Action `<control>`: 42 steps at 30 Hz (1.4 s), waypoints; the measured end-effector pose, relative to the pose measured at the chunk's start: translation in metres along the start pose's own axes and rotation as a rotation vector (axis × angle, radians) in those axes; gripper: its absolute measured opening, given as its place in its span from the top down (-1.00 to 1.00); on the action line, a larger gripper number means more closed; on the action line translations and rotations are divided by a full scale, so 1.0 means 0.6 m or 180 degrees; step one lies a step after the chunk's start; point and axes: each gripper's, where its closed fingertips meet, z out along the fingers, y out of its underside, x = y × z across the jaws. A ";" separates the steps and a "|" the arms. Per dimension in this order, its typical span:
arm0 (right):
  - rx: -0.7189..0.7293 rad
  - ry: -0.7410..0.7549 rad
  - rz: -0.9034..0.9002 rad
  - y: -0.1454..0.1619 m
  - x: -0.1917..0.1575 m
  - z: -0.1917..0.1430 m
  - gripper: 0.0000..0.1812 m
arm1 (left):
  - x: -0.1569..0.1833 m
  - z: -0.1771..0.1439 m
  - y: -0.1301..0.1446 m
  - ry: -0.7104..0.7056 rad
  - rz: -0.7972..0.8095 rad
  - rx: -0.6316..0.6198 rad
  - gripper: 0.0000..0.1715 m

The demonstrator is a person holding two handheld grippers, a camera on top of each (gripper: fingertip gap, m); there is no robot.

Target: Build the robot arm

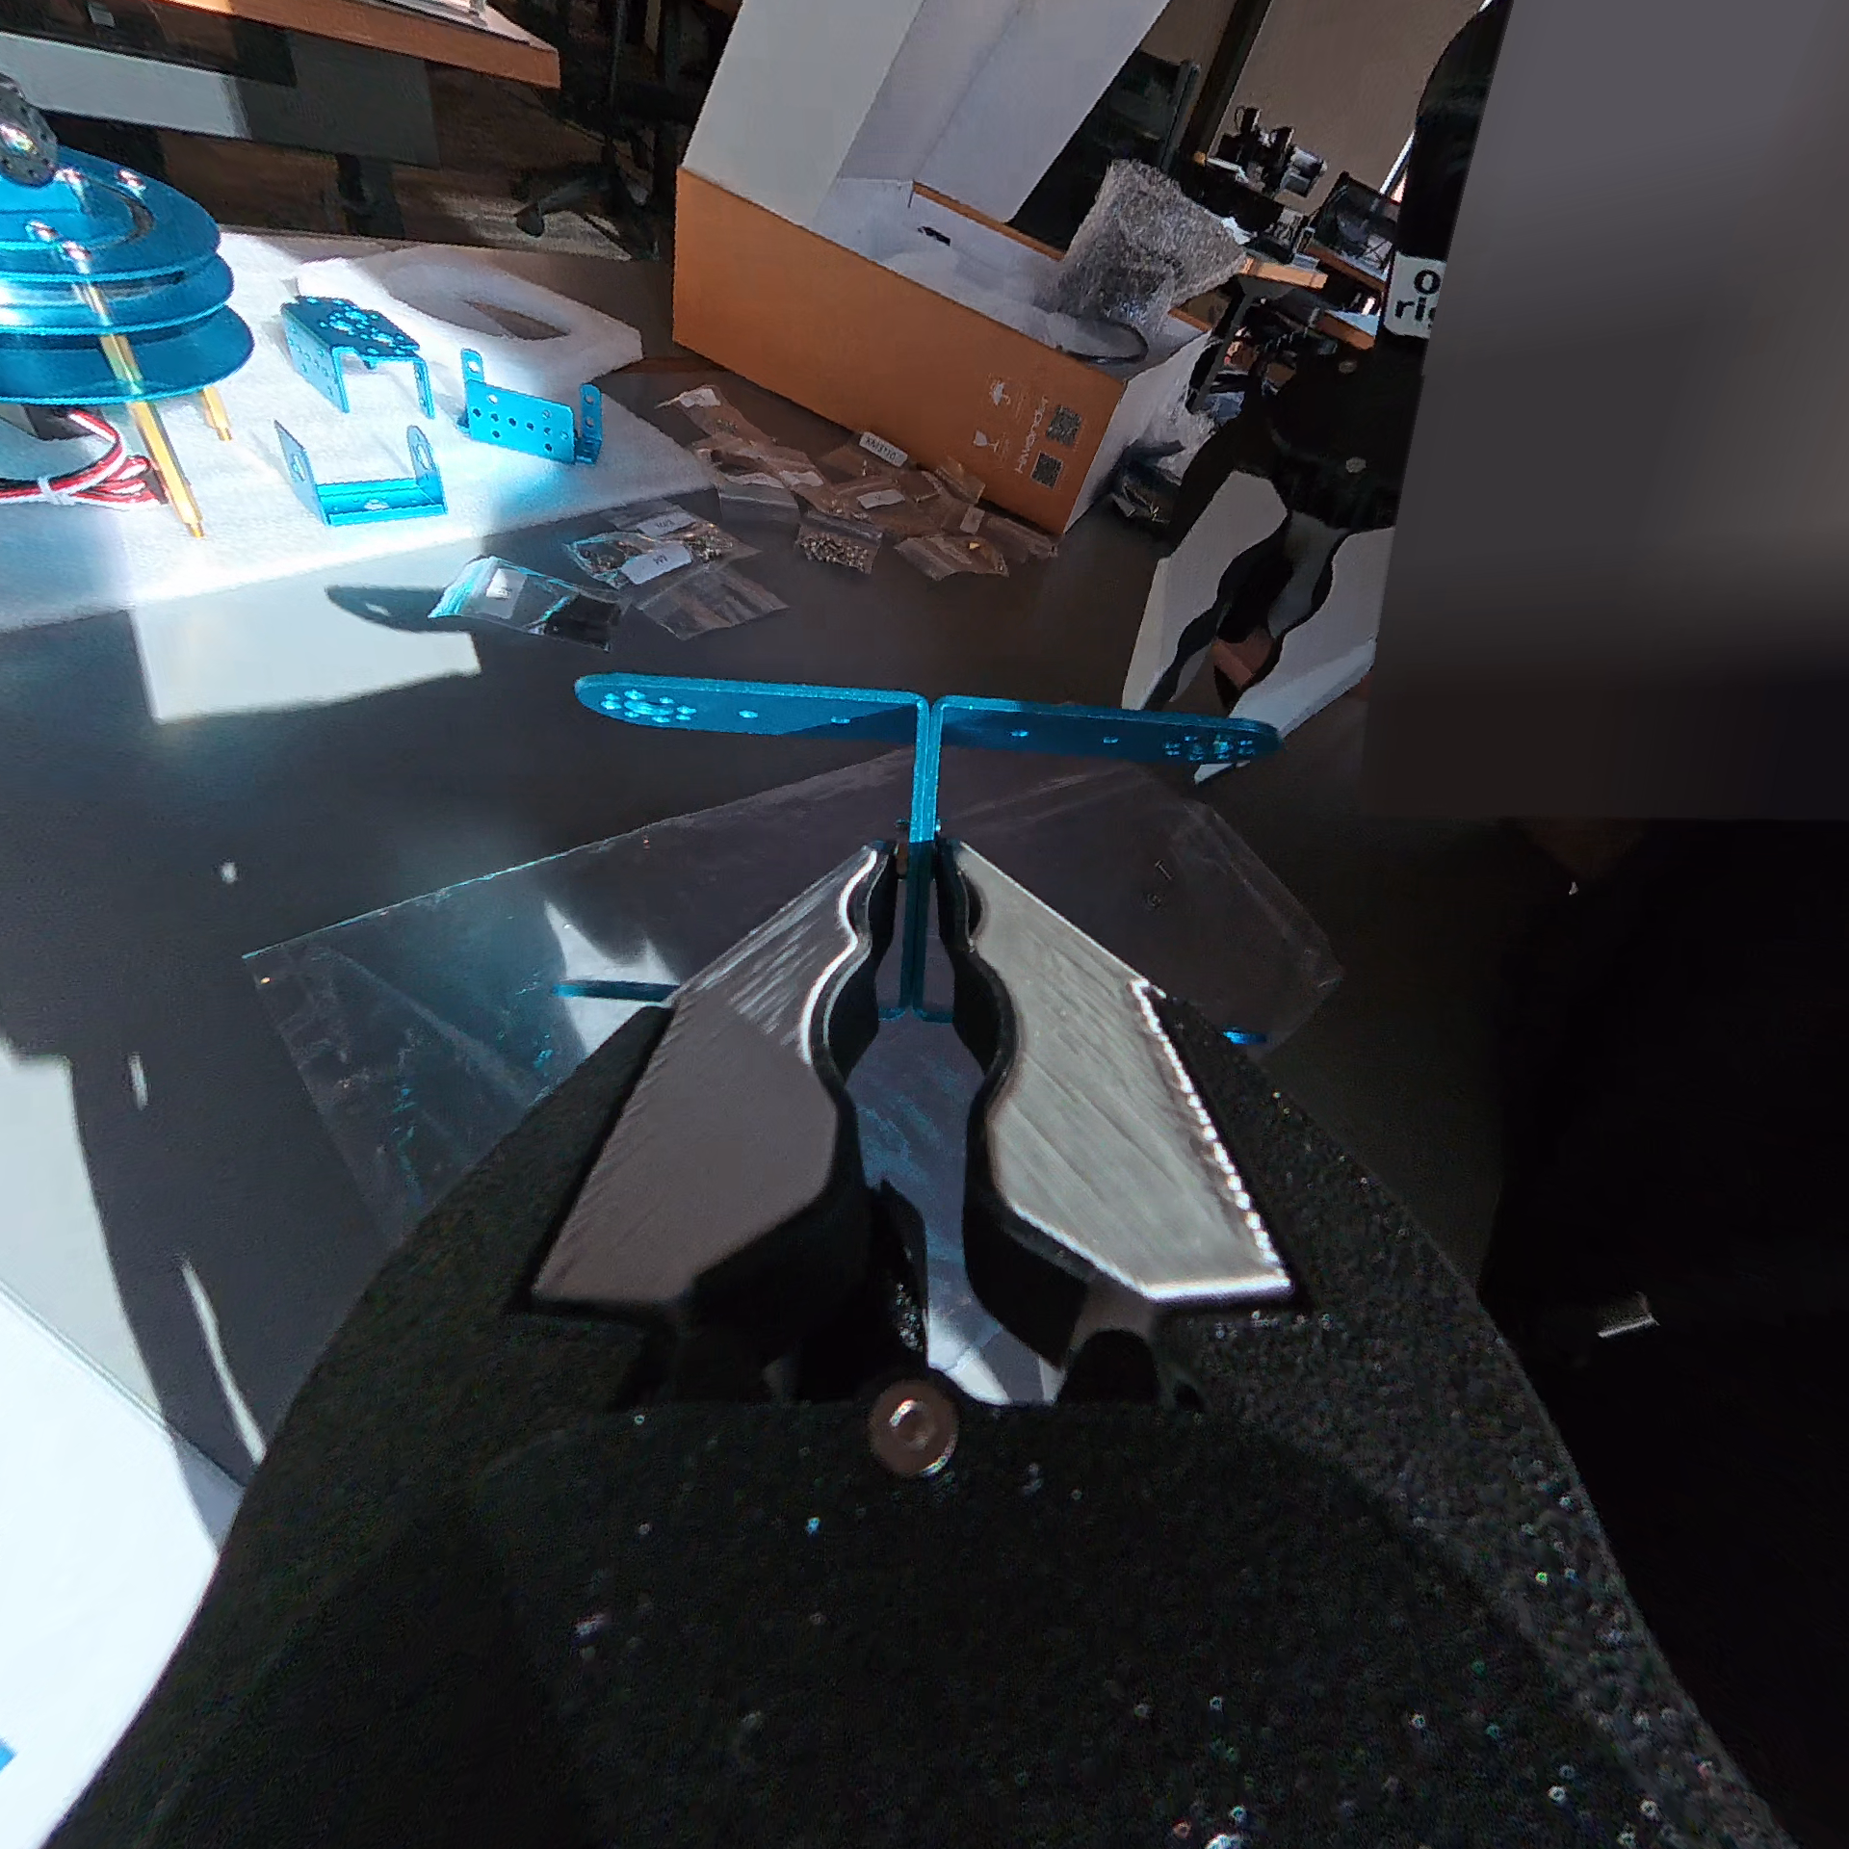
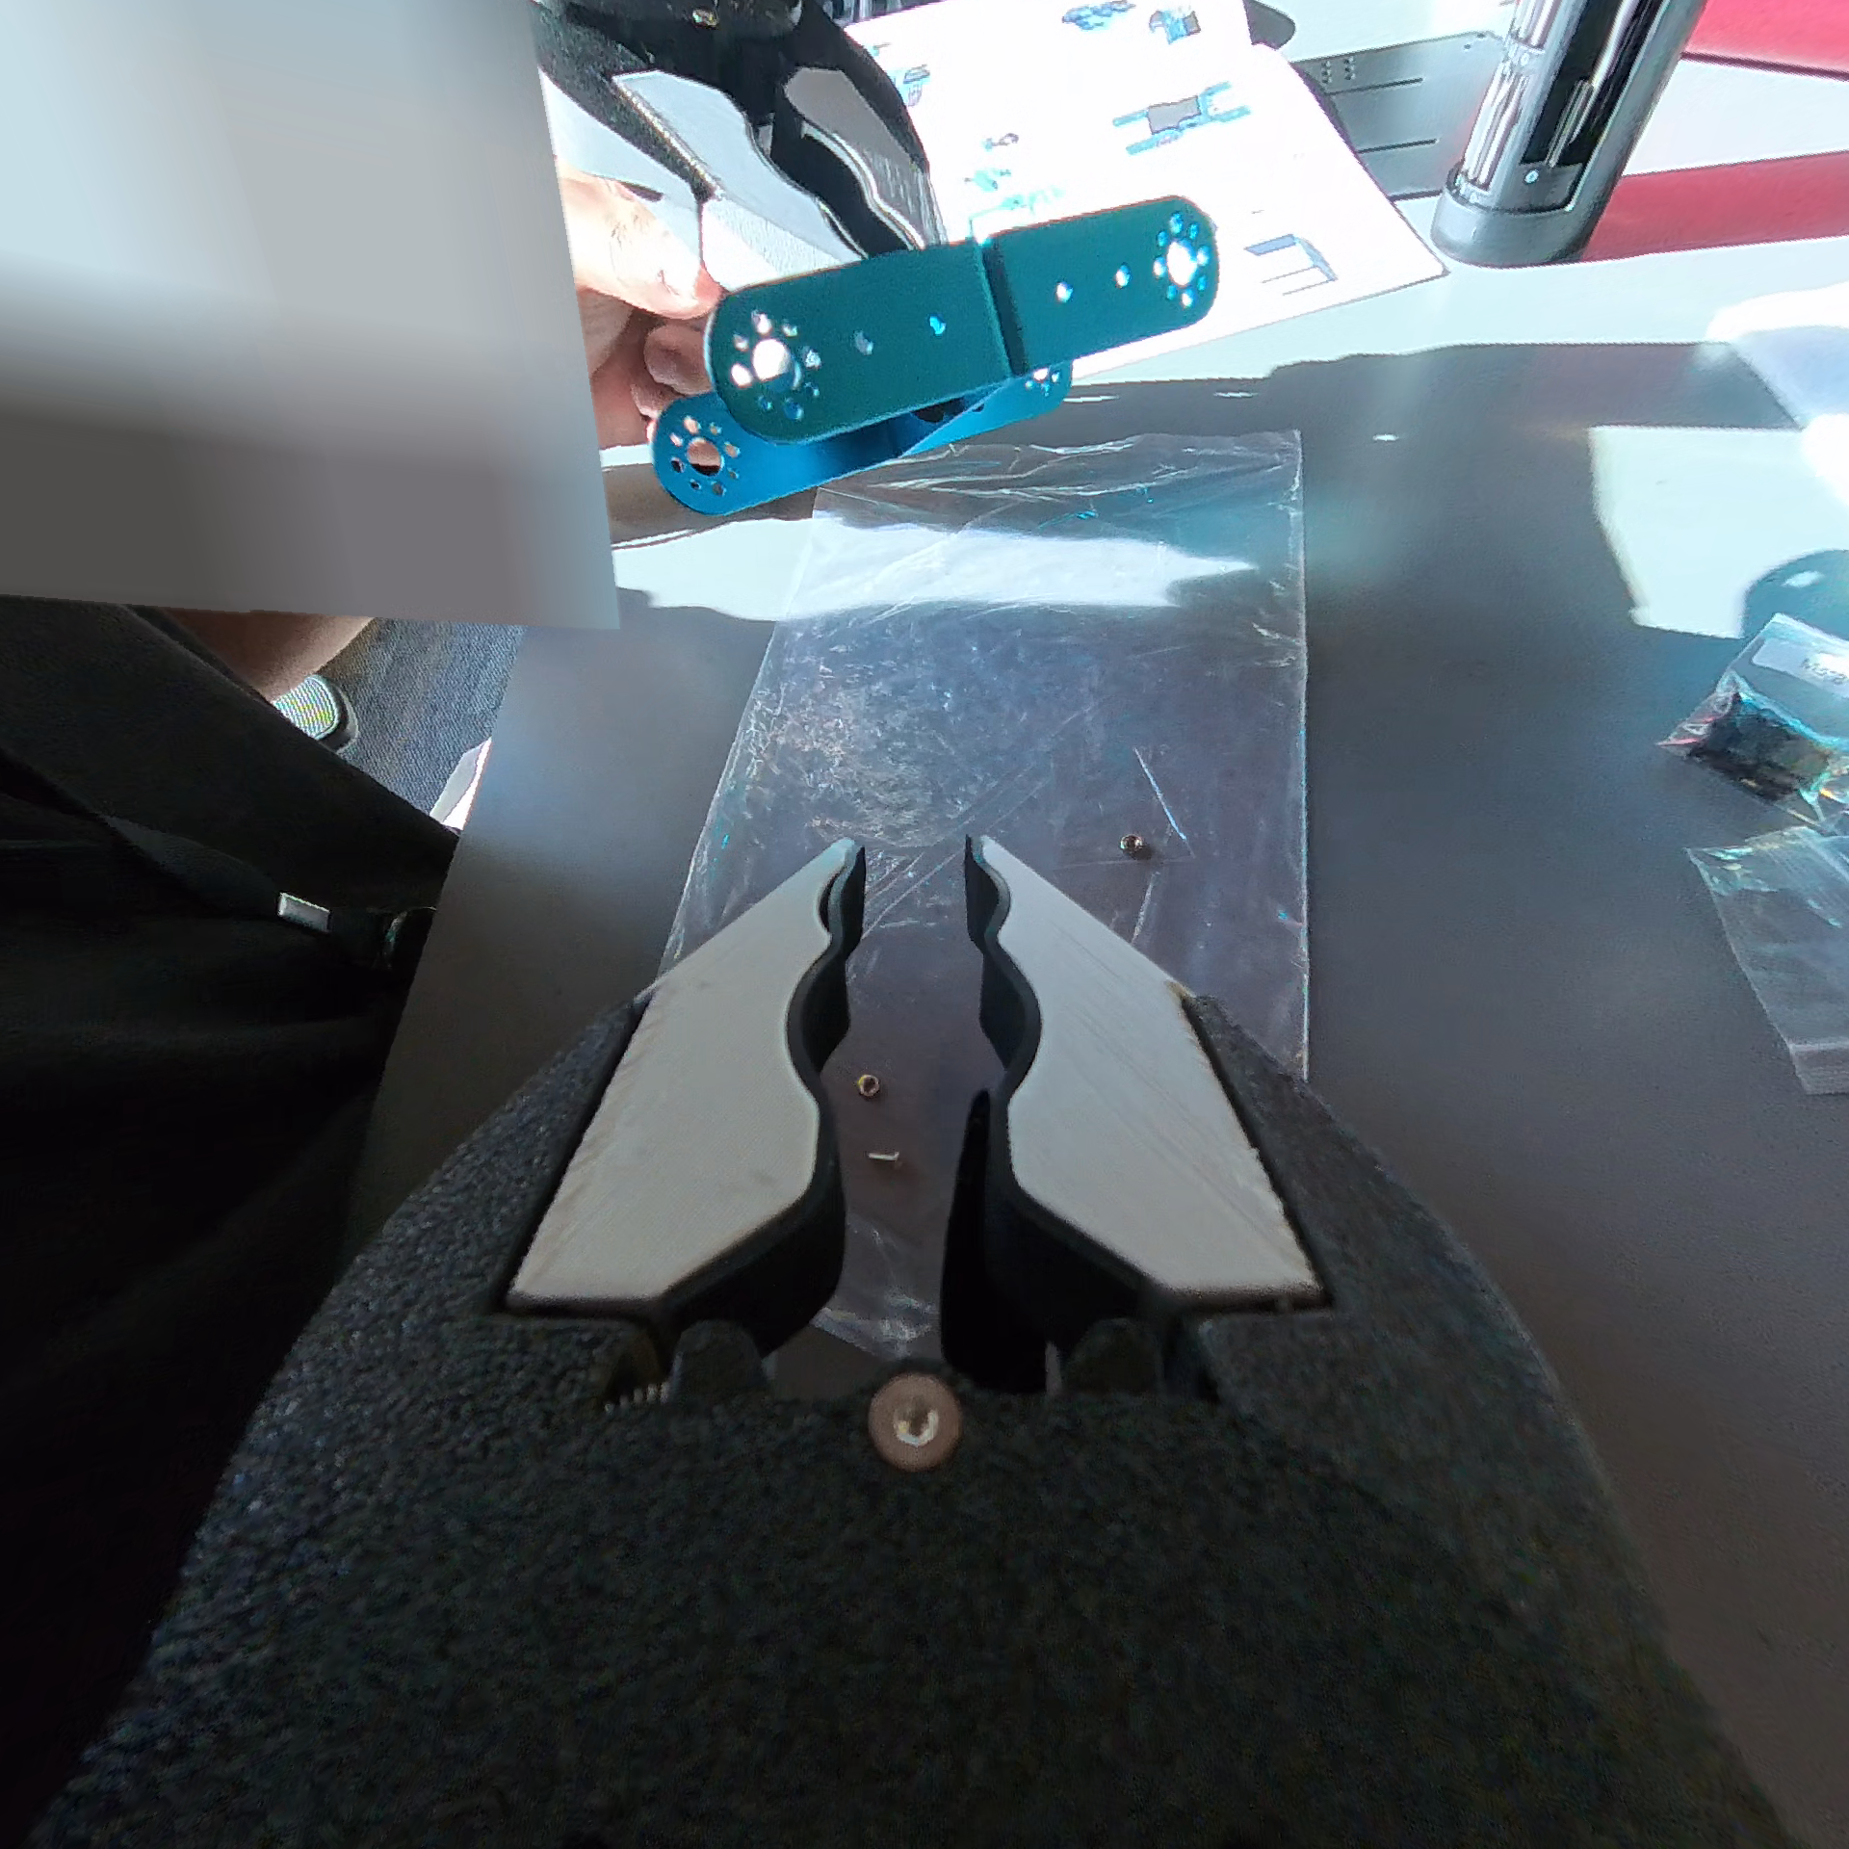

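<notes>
My left gripper (image 1: 918, 850) is shut on two blue metal brackets (image 1: 926, 800) held back to back, their perforated arms spreading left and right above a clear plastic bag (image 1: 480, 1001). In the right wrist view the same brackets (image 2: 900, 330) hang in the far left gripper (image 2: 800, 120) above the table. My right gripper (image 2: 912, 855) is open and empty, low over the clear plastic bag (image 2: 1051, 650). A small nut (image 2: 868, 1084) and a small screw (image 2: 886, 1159) lie between its fingers. Another small nut (image 2: 1133, 845) lies on the bag to the right.
On white foam (image 1: 330, 520) at far left stand a blue disc assembly (image 1: 100, 290) and three blue brackets (image 1: 350, 350). Several small hardware bags (image 1: 830, 490) lie before an orange and white box (image 1: 900, 330). A printed sheet (image 2: 1151, 140), a dark bottle (image 2: 1561, 120) and more bags (image 2: 1771, 730) lie farther off. The left gripper's tips are roughly 11 cm from the right gripper's. The dark bottle (image 2: 1561, 120) is closer to my left gripper, around 25 cm from its tips; the right tips are 35 cm off.
</notes>
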 end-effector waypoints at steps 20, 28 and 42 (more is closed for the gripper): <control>-0.0883 0.0249 -0.0200 0.016 0.100 0.047 0.78 | -0.066 -0.024 -0.015 -0.2291 0.3526 -0.0919 0.92; -0.1156 -0.0215 -0.0635 0.034 0.109 0.087 0.79 | -0.078 -0.023 -0.007 -0.2602 0.3966 -0.0866 0.92; -0.1311 -0.0289 -0.0974 0.049 0.089 0.100 0.95 | -0.060 -0.018 0.004 -0.2595 0.4099 -0.0907 0.92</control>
